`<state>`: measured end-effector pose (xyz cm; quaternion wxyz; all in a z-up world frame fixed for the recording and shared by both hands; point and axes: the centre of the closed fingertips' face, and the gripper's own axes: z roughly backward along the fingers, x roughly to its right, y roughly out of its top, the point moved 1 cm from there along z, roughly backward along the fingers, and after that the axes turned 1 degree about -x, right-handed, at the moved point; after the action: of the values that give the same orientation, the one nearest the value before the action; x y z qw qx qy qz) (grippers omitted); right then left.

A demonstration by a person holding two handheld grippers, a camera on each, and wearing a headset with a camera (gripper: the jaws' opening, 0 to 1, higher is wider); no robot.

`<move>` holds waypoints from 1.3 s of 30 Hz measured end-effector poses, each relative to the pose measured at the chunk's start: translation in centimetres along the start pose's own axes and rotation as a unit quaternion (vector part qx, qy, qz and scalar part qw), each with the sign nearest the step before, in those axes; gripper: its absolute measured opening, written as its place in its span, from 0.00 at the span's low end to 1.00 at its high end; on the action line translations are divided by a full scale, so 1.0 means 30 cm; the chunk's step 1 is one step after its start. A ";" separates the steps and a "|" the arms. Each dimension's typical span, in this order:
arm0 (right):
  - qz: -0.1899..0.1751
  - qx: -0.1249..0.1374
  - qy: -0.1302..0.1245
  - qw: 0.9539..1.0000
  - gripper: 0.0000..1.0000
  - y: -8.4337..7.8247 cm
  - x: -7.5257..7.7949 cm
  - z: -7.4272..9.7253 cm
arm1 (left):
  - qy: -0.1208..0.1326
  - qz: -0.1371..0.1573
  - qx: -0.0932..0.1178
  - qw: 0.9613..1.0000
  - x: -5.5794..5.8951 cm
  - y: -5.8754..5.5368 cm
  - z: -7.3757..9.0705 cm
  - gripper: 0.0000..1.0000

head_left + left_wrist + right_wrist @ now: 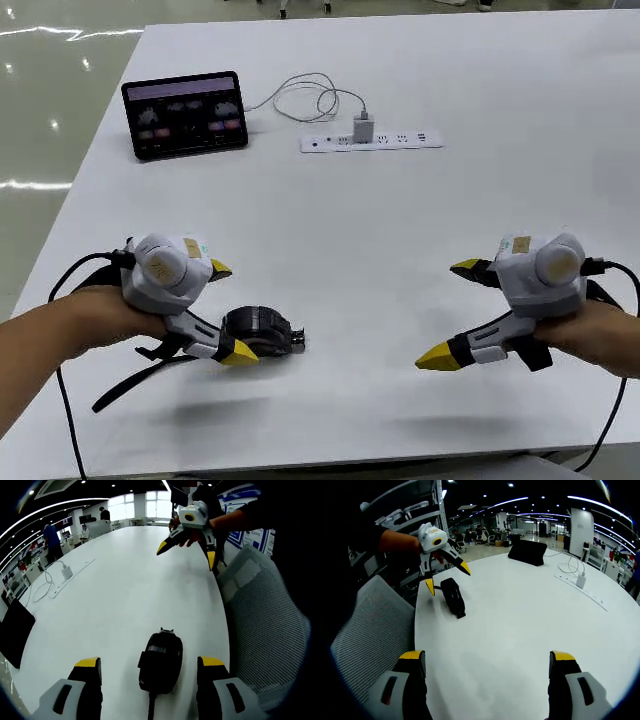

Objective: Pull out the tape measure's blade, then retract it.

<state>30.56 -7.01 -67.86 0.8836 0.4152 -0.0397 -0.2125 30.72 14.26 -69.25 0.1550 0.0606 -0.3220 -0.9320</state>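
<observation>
Jaws of the left gripper [230, 310] gape around the tape measure [160, 659] on the surface [350, 230], its long axis running 12 o'clock along them; the right gripper [448, 312], gaping too, hangs at its 3 o'clock.

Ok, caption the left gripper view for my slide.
Open left tool flanks the black tape measure on the white table.

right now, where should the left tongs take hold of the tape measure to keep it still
Grip the tape measure case across its two broad sides, coming from its rear end. It lies lengthwise between the open left tongs, with the blade tip pointing away toward the right tongs, so closing here should leave the tip free to pull.
</observation>
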 end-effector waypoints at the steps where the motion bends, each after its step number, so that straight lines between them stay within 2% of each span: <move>1: 0.005 -0.001 0.004 1.000 0.98 0.006 0.000 -0.010 | -0.001 -0.007 -0.004 1.000 -0.002 -0.001 -0.009 0.71; 6: 0.017 -0.006 0.020 1.000 0.97 0.021 -0.026 -0.053 | -0.016 -0.032 -0.031 0.999 0.001 -0.022 -0.033 0.65; 14: 0.046 -0.014 0.040 0.998 0.94 0.039 -0.061 -0.114 | -0.035 -0.057 -0.054 0.996 0.014 -0.032 -0.050 0.54; 19: 0.058 -0.021 0.050 0.997 0.91 0.040 -0.080 -0.143 | -0.043 -0.063 -0.053 0.996 0.037 -0.014 -0.062 0.47; 21: 0.047 -0.017 0.057 0.997 0.90 0.047 -0.089 -0.155 | -0.043 -0.070 -0.056 0.995 0.039 -0.015 -0.074 0.45; 24: 0.063 -0.017 0.058 0.996 0.88 0.053 -0.096 -0.177 | -0.042 -0.081 -0.067 0.994 0.038 -0.026 -0.085 0.39; 25: 0.063 -0.017 0.059 0.996 0.88 0.055 -0.098 -0.184 | -0.044 -0.083 -0.069 0.993 0.042 -0.027 -0.085 0.34; 28: 0.082 -0.021 0.066 0.994 0.86 0.065 -0.112 -0.213 | -0.049 -0.090 -0.070 0.992 0.043 -0.025 -0.083 0.34; 30: 0.102 -0.012 0.078 0.992 0.81 0.084 -0.130 -0.232 | -0.054 -0.100 -0.070 0.991 0.044 -0.024 -0.083 0.34; 33: 0.132 0.003 0.082 0.988 0.77 0.118 -0.143 -0.261 | -0.056 -0.109 -0.074 0.990 0.048 -0.027 -0.083 0.34; 39: 0.151 0.016 0.093 0.984 0.64 0.162 -0.174 -0.330 | -0.055 -0.103 -0.083 0.990 0.047 -0.030 -0.085 0.33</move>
<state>29.93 4.96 -70.12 0.8989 0.4361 -0.0233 -0.0366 29.71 12.99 -71.82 0.0445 0.0286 -0.2435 -0.9685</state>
